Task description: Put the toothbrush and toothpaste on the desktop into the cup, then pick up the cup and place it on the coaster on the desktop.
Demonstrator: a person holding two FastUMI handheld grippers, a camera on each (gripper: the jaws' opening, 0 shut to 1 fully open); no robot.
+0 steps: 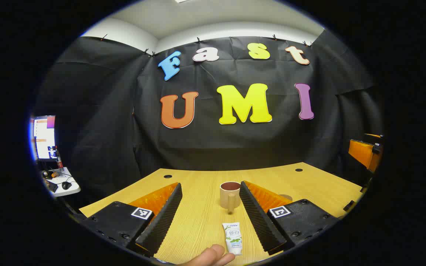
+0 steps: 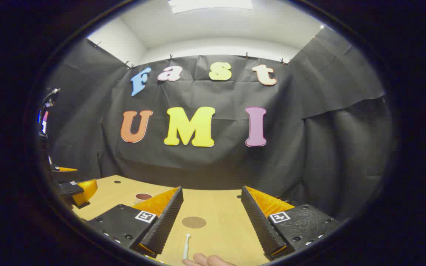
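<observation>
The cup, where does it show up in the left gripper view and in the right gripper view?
Left gripper view: the cup stands on the wooden desk just right of center, between the open left gripper fingers, beyond the toothpaste.
Right gripper view: the cup peeks out at lower left, behind the right gripper's left finger.
Shared landmark: the wooden desk.

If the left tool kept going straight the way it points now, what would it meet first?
Probably the toothpaste tube, lying on the desktop between the open fingers of the left tool. The cup stands behind it in the same line. Depth is hard to judge.
</observation>
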